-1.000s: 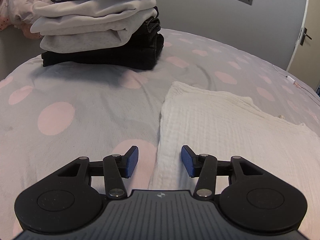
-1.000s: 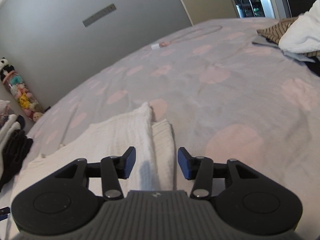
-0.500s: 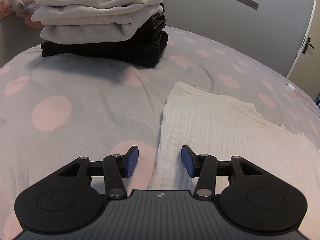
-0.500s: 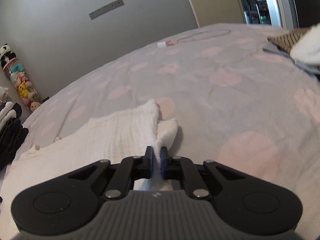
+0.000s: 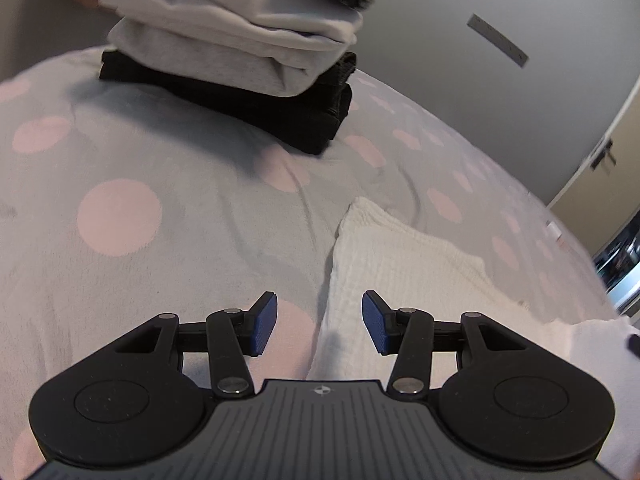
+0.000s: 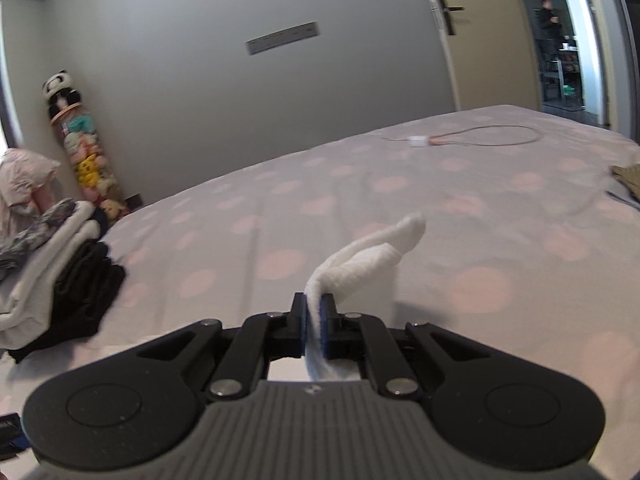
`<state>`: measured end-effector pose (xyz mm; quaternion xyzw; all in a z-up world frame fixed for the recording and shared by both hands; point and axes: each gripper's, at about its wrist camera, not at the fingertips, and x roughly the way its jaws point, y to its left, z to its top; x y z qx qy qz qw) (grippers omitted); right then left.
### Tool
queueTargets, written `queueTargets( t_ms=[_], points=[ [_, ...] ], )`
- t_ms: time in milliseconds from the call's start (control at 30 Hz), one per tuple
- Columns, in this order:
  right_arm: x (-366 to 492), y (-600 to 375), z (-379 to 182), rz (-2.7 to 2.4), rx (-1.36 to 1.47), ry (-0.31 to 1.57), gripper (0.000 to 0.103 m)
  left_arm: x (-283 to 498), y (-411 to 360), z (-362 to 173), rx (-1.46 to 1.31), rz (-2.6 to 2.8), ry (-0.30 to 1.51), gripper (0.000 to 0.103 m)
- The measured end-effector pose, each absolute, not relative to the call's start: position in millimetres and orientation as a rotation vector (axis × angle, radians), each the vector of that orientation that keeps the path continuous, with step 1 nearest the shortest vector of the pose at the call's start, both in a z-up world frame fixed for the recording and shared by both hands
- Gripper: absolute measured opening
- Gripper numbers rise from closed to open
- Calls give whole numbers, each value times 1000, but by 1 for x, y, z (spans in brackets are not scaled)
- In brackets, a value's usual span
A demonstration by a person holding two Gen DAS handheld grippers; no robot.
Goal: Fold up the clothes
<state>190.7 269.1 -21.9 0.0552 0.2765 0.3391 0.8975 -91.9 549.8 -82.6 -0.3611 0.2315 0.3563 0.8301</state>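
Bed [image 5: 168,152]: the surface beneath all the clothing in both views.
Cloth [image 5: 404,264]: lies on the bed, ahead and right of the left gripper [image 5: 319,322]; its near left edge sits between the parted fingers.
Cloth end [image 6: 360,264]: lifted off the bed, clamped in the right gripper [image 6: 314,326].
Folded stack [image 5: 240,60]: on the bed, behind and left of the cloth, well apart from it.
Cable [image 6: 472,140]: on the bed, far beyond the right gripper, near the wall [image 6: 240,92].
Doorway [image 6: 560,40]: behind the bed, at the right.
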Motion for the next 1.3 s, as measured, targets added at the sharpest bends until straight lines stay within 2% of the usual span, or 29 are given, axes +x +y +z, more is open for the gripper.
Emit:
queueTargets(
  t_ms=[200, 467, 833, 1067, 1200, 1300],
  points=[
    [154, 346, -18, 782, 80, 588, 8, -102, 565, -87, -855, 718, 492, 50],
    [105, 444, -38, 927, -3, 661, 8, -121, 585, -95, -990, 706, 461, 49],
    [65, 509, -79, 984, -150, 790, 8, -129, 599, -101, -1040, 710, 452, 48],
    [61, 516, -83, 1031, -252, 869, 23, -123, 593, -99, -1003, 694, 494, 48],
    [49, 489, -50, 1079, -236, 802, 24, -134, 584, -91, -989, 693, 481, 49],
    [38, 459, -25, 1111, -234, 722, 30, -143, 575, -85, -1011, 659, 452, 50]
  ],
)
